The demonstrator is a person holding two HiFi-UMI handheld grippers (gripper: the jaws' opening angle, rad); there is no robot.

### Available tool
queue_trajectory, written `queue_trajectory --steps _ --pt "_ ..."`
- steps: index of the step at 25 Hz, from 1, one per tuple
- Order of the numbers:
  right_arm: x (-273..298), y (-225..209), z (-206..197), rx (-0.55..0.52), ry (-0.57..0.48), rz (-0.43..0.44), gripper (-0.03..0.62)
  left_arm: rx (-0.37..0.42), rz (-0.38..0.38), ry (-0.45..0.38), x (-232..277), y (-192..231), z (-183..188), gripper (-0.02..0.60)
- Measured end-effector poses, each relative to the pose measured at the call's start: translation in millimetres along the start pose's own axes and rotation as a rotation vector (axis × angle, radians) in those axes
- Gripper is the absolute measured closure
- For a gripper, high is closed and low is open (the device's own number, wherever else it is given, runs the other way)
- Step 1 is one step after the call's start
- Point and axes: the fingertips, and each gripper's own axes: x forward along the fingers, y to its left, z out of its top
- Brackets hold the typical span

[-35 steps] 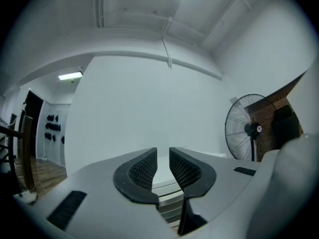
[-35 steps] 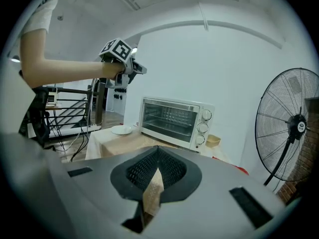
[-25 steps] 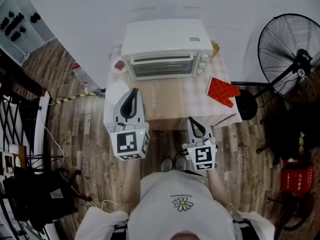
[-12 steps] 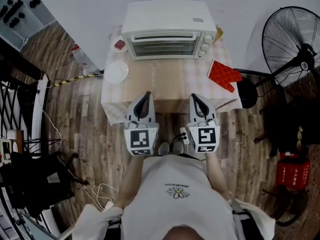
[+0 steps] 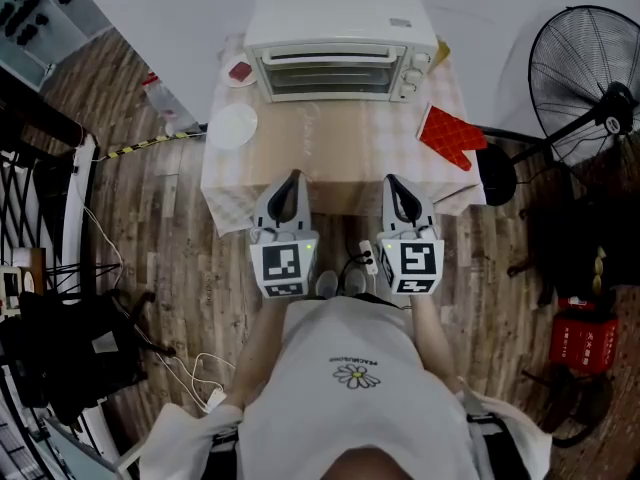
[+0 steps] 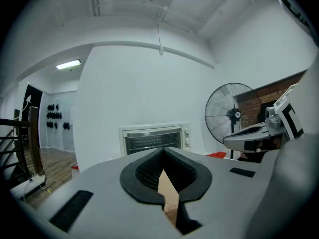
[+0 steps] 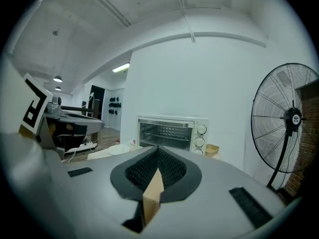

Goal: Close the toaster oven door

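White daisy-print shirt (image 5: pixel 350 408), grey left gripper (image 5: pixel 291 176), grey right gripper (image 5: pixel 393 181)

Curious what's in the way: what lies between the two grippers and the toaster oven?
Only bare table up to the toaster oven, in the head view; the white plate and red mitt lie off to the sides.

Right gripper (image 7: pixel 157 148): jaws meeting at the tips, gripping nothing. Toaster oven (image 7: pixel 167 133): standing at 12 o'clock beyond the tips, its door sitting closed. Plate (image 7: pixel 119 149): lying at 9 o'clock of the tips. Left gripper (image 7: pixel 98 123): reaching in at 9 o'clock. Fan (image 7: pixel 288 118): standing at 3 o'clock.
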Motion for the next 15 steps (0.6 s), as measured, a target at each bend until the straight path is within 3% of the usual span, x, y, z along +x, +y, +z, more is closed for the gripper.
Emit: queue_trajectory --steps 15 --pt "-0.3 -3.4 -1.6 -0.016 0.003 -0.012 0.585 -0.014 0.014 0.018 -2.1 8.2 -6.7 0.565"
